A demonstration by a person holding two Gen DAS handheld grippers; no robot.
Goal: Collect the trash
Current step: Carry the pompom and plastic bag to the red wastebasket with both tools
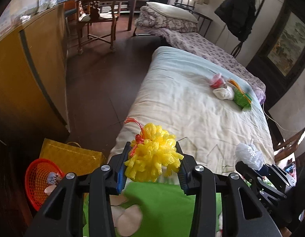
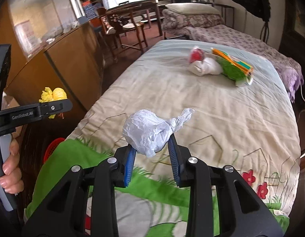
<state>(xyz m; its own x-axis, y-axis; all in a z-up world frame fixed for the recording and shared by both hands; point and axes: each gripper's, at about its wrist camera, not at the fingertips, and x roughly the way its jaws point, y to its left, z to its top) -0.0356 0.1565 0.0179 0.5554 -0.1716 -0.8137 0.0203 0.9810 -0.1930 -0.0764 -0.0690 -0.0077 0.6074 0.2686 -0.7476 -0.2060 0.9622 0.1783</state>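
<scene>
You work over a bed covered with a cream quilt that has green grass and red flowers printed at its near end. Beyond the quilt, a second bedding with purple flower pattern and a white pillow continue the bed. On the side of the quilt away from the wall stands a long yellow-brown wooden cabinet, and past the far end of the quilt you see a dark wooden chair on the brown floor.

Your left gripper holds a yellow foam net ball tied with red plastic string; the jaws are quite wide apart and press it from both sides, above the near edge of the quilt. Your right gripper pinches a small knotted bag of white-blue thin plastic between narrow jaws, above the printed part of the quilt.

On the far part of the quilt lies a pile of more trash: red, white and green pieces touching each other. Beside the near corner of the quilt, on the floor, stands a round red plastic basket, just next to a flat yellow bag.
</scene>
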